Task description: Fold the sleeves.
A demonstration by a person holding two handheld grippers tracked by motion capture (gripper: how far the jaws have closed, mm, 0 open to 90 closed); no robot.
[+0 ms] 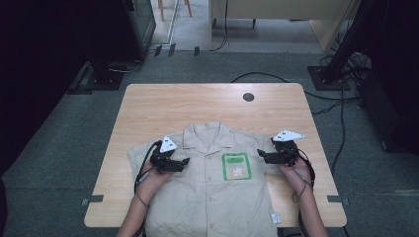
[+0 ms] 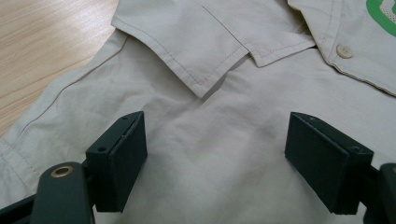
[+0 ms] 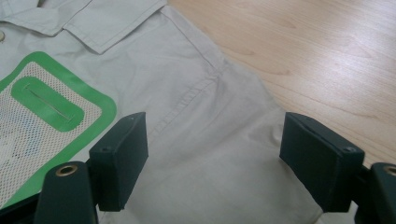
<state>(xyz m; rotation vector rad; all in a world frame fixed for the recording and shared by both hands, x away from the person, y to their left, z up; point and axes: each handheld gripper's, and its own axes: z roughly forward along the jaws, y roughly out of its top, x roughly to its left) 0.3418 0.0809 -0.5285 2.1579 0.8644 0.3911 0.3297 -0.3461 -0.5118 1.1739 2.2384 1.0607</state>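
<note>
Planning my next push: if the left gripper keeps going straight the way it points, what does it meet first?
Probably the shirt itself: the left gripper, jaws open, aims at chest fabric just short of the collar flap. How high it stands above the cloth is unclear.

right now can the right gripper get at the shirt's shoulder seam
Probably yes: the right gripper hangs open just above the beige shirt, the shoulder seam lies a little ahead of it, and nothing lies in the way.

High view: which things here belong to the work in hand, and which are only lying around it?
Part of the work:
- beige shirt, spread flat on the table
- left gripper, open above it
- right gripper, open above it

Just around:
- cables on the floor
- black stand base
</note>
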